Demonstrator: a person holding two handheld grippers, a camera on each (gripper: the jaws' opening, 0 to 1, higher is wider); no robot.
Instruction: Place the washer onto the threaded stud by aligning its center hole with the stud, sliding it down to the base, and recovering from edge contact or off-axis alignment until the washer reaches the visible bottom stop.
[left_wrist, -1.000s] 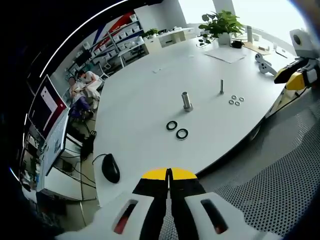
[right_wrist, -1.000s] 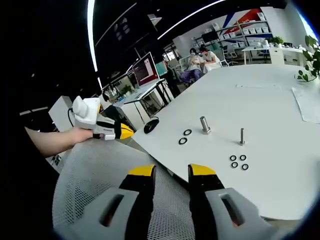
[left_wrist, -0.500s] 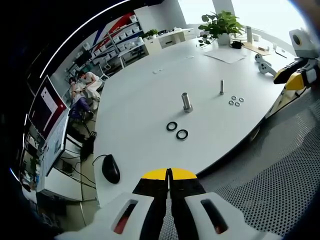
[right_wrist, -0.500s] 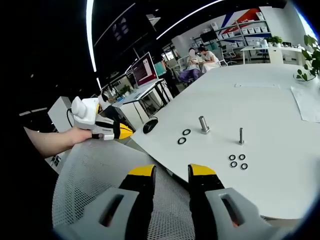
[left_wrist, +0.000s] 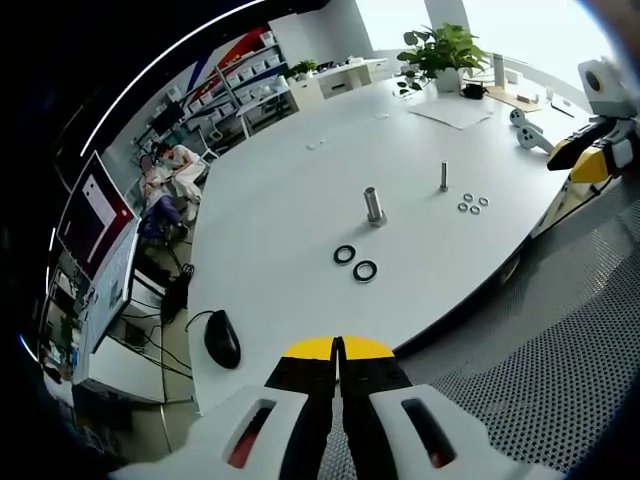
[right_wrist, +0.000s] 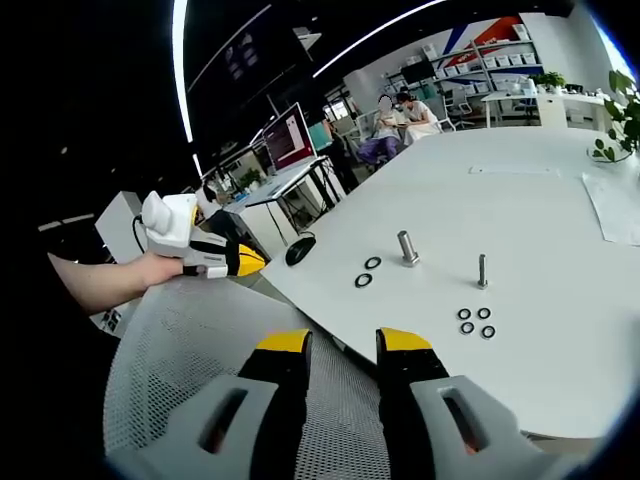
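My left tool (left_wrist: 338, 350) is clenched on nothing, and my right tool (right_wrist: 342, 345) is released; both hang over a mesh chair (right_wrist: 200, 340) off the worktop (left_wrist: 290, 190) edge. The small washers (right_wrist: 473, 321) lie just beside the threaded stud (right_wrist: 482, 270), back from that edge.

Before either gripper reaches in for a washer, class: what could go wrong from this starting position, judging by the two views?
1. The three small washers lie close together, so the open right gripper might nudge or pick up more than one.
2. There are two posts, a thin threaded stud and a thicker stud, plus two larger black rings; a mismatched pair may not seat.
3. The left gripper is shut and would need opening first.
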